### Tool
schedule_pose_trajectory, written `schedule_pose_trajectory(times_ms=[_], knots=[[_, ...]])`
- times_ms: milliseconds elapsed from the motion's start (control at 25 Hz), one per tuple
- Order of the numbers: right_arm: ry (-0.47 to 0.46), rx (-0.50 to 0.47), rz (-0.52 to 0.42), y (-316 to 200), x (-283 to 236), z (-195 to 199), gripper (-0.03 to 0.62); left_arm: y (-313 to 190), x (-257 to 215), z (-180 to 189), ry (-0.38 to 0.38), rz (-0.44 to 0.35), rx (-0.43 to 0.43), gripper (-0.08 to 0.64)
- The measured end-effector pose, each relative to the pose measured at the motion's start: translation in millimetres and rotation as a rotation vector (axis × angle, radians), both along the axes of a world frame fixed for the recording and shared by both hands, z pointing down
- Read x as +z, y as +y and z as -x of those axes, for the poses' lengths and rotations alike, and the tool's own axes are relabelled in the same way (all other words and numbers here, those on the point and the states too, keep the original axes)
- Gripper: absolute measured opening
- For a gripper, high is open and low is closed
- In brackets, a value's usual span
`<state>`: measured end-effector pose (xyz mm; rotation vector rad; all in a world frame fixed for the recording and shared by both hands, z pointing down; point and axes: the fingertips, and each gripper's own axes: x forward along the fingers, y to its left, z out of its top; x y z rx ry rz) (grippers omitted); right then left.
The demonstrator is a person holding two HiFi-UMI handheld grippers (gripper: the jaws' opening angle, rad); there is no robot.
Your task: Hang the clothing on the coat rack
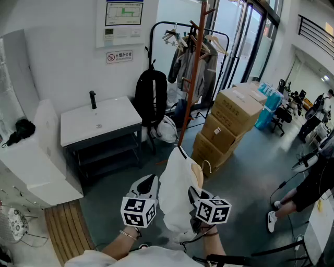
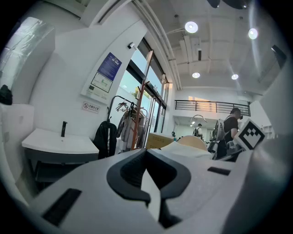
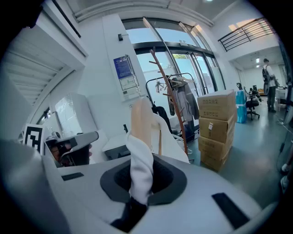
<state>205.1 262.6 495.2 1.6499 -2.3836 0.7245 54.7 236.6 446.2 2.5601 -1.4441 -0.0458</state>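
Hanging is not yet accomplished: the white garment (image 1: 176,193) is carried low in front of the person, well apart from the wooden coat rack (image 1: 194,68), which is seen ahead across the grey floor.

At the left, the left gripper (image 1: 147,183) is held level just beside the garment's left edge. Its jaws are drawn together, apparently on nothing, though the pale sliver at the base of the pads cannot be read with certainty.

In the middle, the garment is draped over a wooden hanger (image 1: 198,174), whose metal hook (image 1: 207,166) is turned toward the right.

At the right, the right gripper (image 1: 192,197) is tipped somewhat downward. Its jaws are clenched on a twisted fold of the white cloth, just below the hanger's pale wooden shoulder.

The pick-up is therefore judged done. What is left is the carry to the rack, the lift to one of its upper pegs (image 1: 210,9), the setting of the hook over a peg, and the release. Stacked cardboard boxes (image 1: 229,122) are seen just beside the rack's foot on the right, so the approach is judged easier from the left.

The garment itself is seen as plain white, thin and limp. It is gathered into soft vertical folds, bunched where it is pinched, and its lower part hangs below both grippers.
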Motion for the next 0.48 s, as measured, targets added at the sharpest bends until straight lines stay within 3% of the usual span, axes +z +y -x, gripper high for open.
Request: schedule_pose_trajectory(times_ms=[480], knots=[[0.003,0.013,0.015,1.3,3.0,17.3,0.040,-0.9,3.4,23.1,0.008,0.008,-0.002,0.008]])
